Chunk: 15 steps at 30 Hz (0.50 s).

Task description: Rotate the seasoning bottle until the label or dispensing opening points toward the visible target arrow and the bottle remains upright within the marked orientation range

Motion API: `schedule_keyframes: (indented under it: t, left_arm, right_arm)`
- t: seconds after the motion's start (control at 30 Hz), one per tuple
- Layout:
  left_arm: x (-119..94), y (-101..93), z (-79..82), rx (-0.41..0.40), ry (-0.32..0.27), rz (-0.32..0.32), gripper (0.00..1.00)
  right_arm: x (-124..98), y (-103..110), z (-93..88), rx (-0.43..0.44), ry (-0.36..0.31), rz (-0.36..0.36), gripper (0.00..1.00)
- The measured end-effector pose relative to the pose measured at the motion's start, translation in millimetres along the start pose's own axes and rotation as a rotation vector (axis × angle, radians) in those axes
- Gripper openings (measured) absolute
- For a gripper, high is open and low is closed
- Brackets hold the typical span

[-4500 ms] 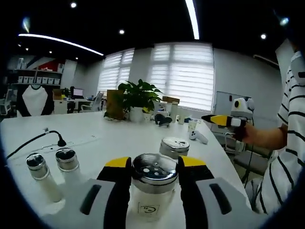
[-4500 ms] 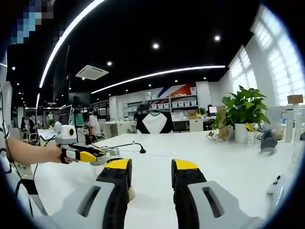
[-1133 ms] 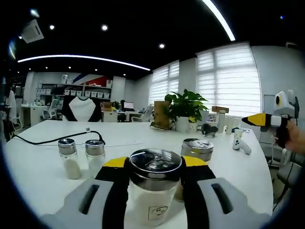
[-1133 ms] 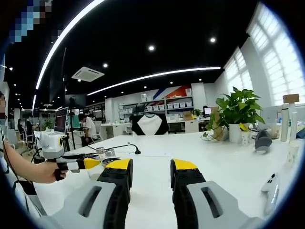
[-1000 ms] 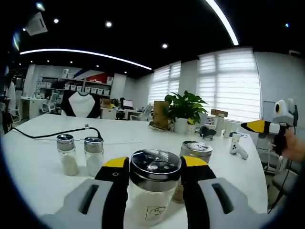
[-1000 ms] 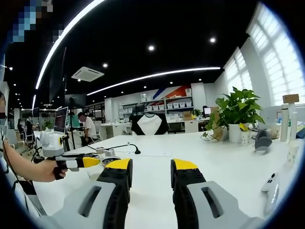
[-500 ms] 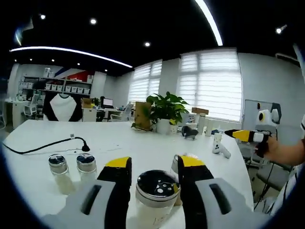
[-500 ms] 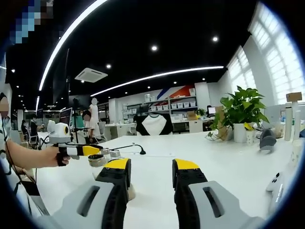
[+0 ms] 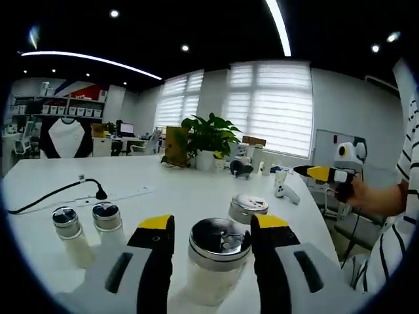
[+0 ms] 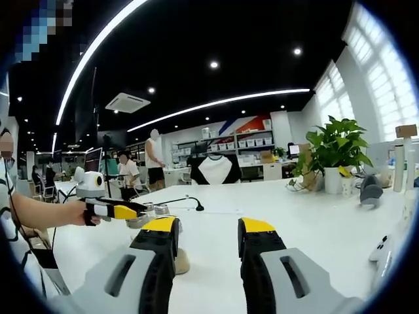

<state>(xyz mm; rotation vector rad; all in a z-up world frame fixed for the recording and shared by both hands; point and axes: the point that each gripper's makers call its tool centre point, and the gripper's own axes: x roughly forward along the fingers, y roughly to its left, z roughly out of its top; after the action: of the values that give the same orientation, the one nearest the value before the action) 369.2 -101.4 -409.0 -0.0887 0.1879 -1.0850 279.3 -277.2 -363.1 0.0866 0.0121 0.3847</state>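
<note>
The seasoning bottle (image 9: 220, 252), a clear jar of pale powder with a perforated metal lid, stands upright on the white table (image 9: 177, 196). It sits between the jaws of my left gripper (image 9: 213, 222). The right jaw is against the lid and a narrow gap shows at the left jaw, so the gripper is open. My right gripper (image 10: 208, 226) hangs open over the table with nothing between its black, yellow-tipped jaws. In the right gripper view, a hand holds the left gripper (image 10: 121, 212) at far left.
A second metal-lidded jar (image 9: 247, 208) stands just behind the bottle, and two small shakers (image 9: 65, 226) stand to the left. A black cable and plug (image 9: 98, 194), a potted plant (image 9: 208, 134) and a white controller (image 9: 285, 191) lie farther back. The right gripper (image 9: 321, 173) hovers past the table's right edge.
The left view has swung around the table. The bottle now sits lower between the left jaws, with a gap at the left jaw where the jaws hugged the lid before. The right gripper barely moved.
</note>
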Motion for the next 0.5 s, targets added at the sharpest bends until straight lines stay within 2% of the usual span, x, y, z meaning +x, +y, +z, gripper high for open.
schedule_keyframes:
  t: [0.07, 0.2, 0.23, 0.5]
  left_arm:
    - [2.4, 0.4, -2.9, 0.055, 0.031, 0.004, 0.53]
    - [6.8, -7.3, -5.1, 0.028, 0.036, -0.033, 0.49]
    - [6.8, -8.4, -6.7, 0.031, 0.041, -0.038, 0.45]
    - [3.3, -8.7, -9.1, 0.049, 0.027, -0.025, 0.44]
  right_arm:
    - [-0.1, 0.0, 0.3, 0.001, -0.001, -0.001, 0.35]
    - [-0.2, -0.9, -1.4, 0.0, 0.006, -0.004, 0.35]
    - [-0.4, -1.3, -1.0, -0.002, 0.005, -0.005, 0.35]
    - [-2.2, -5.5, -2.7, 0.0, 0.005, -0.018, 0.35]
